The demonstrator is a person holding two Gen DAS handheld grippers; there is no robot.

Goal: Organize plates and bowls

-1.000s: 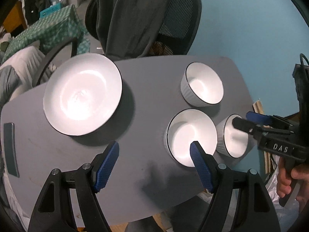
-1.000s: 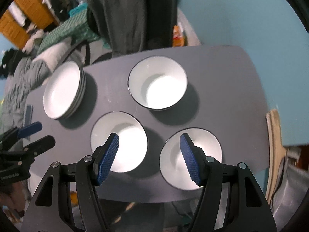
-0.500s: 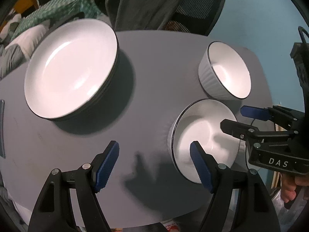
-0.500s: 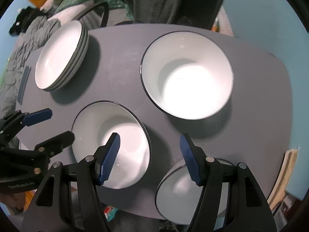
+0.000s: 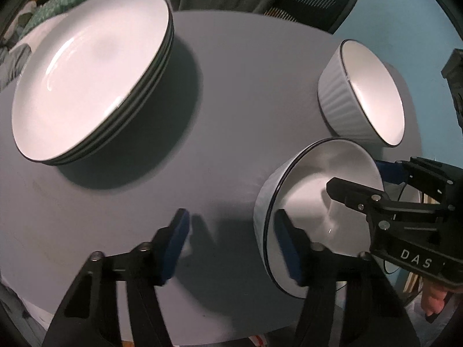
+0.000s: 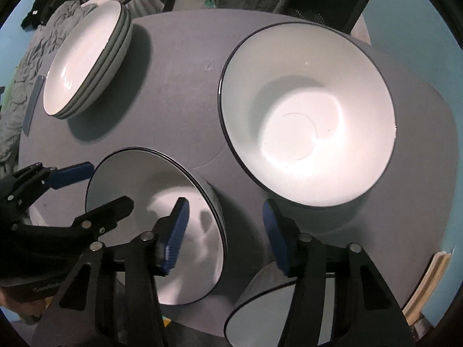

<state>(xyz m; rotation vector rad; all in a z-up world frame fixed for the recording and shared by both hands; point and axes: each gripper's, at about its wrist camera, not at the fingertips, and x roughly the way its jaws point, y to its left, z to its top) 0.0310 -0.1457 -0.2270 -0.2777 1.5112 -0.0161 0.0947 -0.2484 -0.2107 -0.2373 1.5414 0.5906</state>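
Left tongs spread, just closing, straddling near bowl's left rim, pads not yet pressing. Right tongs likewise spread and closing astride the same bowl's right rim. Beyond on the grey tabletop: far bowl, third bowl at the edge, stacked plates far left.

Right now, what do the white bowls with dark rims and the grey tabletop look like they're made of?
White bowls with dark rims: probably glazed ceramic, since the glossy insides throw bright highlights; one bowl has a ribbed outer wall. Grey tabletop: smooth and matte, with soft shadows and no glare; laminate or painted board, I can't tell which.
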